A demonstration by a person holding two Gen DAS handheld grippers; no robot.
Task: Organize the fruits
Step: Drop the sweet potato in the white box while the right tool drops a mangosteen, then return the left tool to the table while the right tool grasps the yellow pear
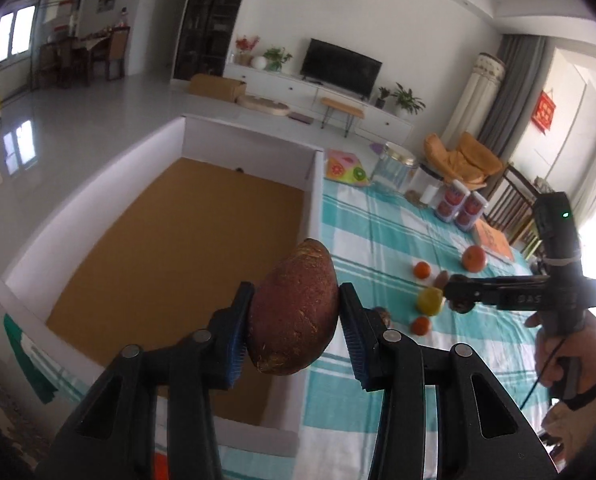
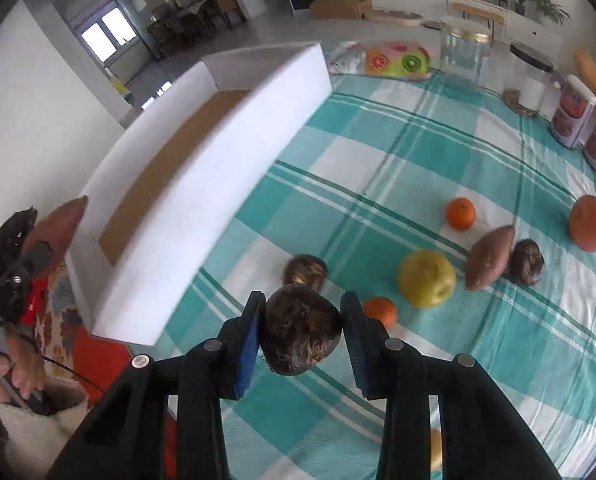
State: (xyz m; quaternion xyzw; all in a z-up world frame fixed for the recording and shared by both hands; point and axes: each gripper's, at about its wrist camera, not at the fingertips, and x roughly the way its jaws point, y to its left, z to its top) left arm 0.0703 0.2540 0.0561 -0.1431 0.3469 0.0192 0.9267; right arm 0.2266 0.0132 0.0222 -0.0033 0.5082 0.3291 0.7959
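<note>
My left gripper point(image 1: 296, 312) is shut on a reddish-brown sweet potato point(image 1: 294, 308) and holds it above the near right edge of the white box point(image 1: 98, 184) with a brown floor. My right gripper point(image 2: 303, 326) is shut on a dark round fruit point(image 2: 303, 330), held above the checked cloth. On the cloth lie another dark round fruit point(image 2: 306, 271), a yellow fruit point(image 2: 427, 278), two small oranges point(image 2: 460, 213) point(image 2: 381, 311), a second sweet potato point(image 2: 491, 257), a dark fruit point(image 2: 528, 261) and a large orange point(image 2: 588, 222). The left gripper with its sweet potato shows at the left point(image 2: 56, 226).
The teal checked tablecloth point(image 2: 378, 152) covers the table. At its far side stand a fruit-print pouch point(image 2: 396, 60), a glass jar point(image 2: 464, 54), a white container point(image 2: 532, 78) and two red-labelled cans point(image 2: 574, 112). The white box wall point(image 2: 218, 184) stands left of the fruits.
</note>
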